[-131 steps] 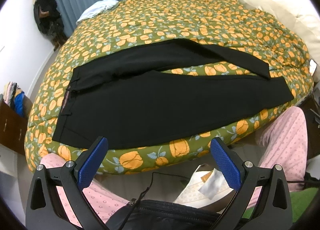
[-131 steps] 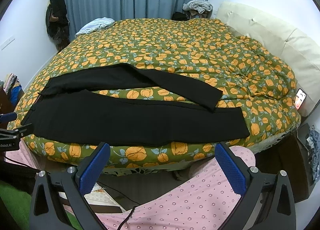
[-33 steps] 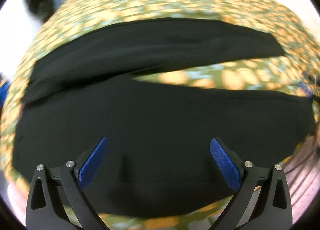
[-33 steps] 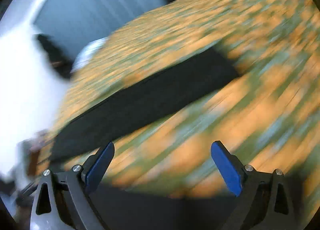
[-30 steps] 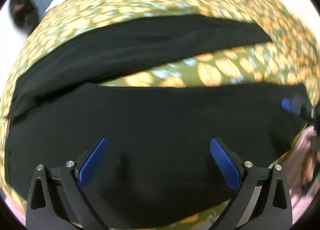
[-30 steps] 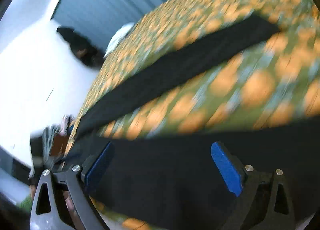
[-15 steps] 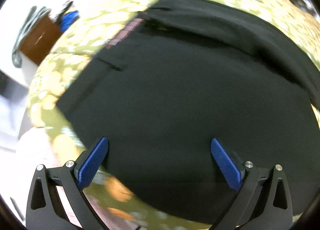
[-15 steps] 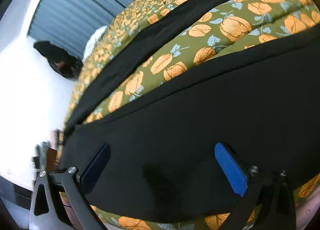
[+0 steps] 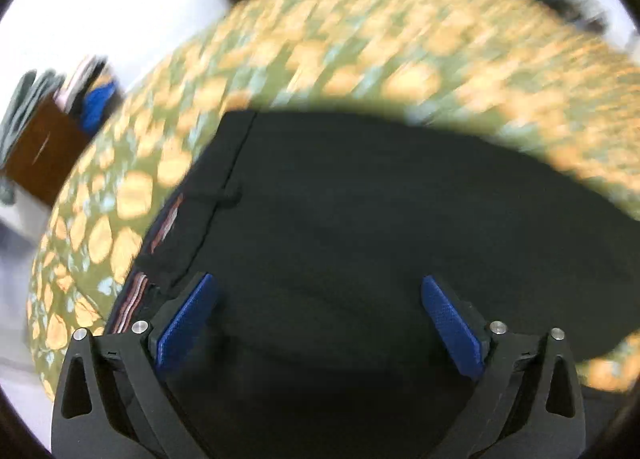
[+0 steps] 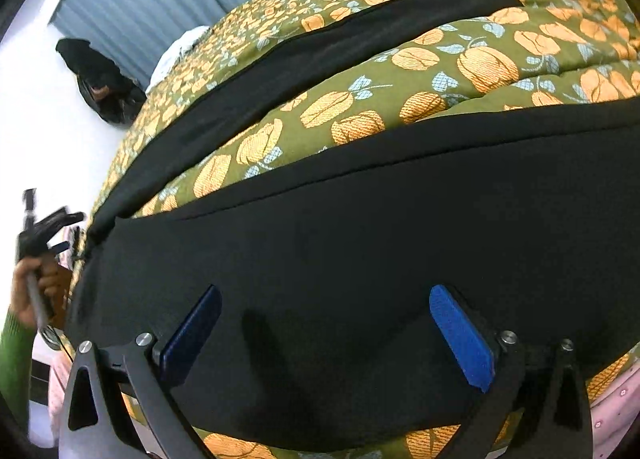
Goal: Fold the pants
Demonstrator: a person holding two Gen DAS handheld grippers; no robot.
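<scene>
Left gripper (image 9: pixel 316 307) is hovering, fingers spread wide and empty, over the waistband end of the black pants (image 9: pixel 380 219); pants are lying flat on the floral bed (image 10: pixel 440 71); right gripper (image 10: pixel 326 319) is hovering over a leg, fingers released.

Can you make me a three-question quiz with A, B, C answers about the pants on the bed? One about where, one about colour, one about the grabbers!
1. Where do the pants lie?
A. on the flowered bedspread
B. on a chair
C. on the floor

2. What colour are the pants?
A. pink
B. black
C. white

3. How do the right gripper jaws stand?
A. shut on the pants
B. shut on nothing
C. wide open

Answers: 1 A, bedspread shows all round them. 2 B, the cloth is black throughout. 3 C, the blue pads stand far apart over the cloth.
</scene>
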